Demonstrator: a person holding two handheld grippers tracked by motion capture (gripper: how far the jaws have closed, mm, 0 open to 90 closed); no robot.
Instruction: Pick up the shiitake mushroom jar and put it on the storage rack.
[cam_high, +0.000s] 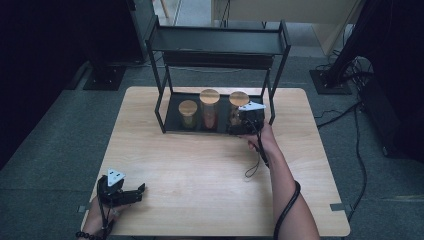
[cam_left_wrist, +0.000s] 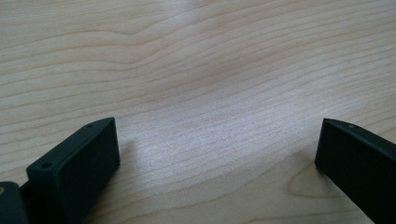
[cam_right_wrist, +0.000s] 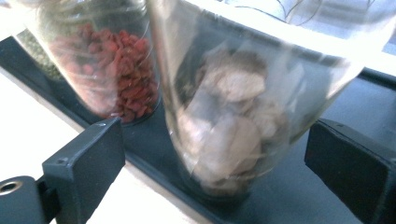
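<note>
Three glass jars with wooden lids stand in a row on the bottom shelf of a black metal rack (cam_high: 170, 127). The right jar (cam_high: 238, 100) (cam_right_wrist: 233, 116) holds pale brown chunks. My right gripper (cam_high: 245, 122) (cam_right_wrist: 215, 154) is open, its jaws on either side of this jar without touching it. The middle jar (cam_high: 209, 107) (cam_right_wrist: 112, 70) holds red berries, and the left jar (cam_high: 188, 114) holds something greenish. My left gripper (cam_high: 131, 194) (cam_left_wrist: 217, 149) rests open over bare wood near the table's front left corner, nothing between its jaws.
The rack has an upper shelf (cam_high: 215, 42) over the jars, with slanted legs at each end. The wooden table (cam_high: 200, 180) spreads wide between the two grippers. A cable (cam_high: 257, 160) trails from the right gripper across the table.
</note>
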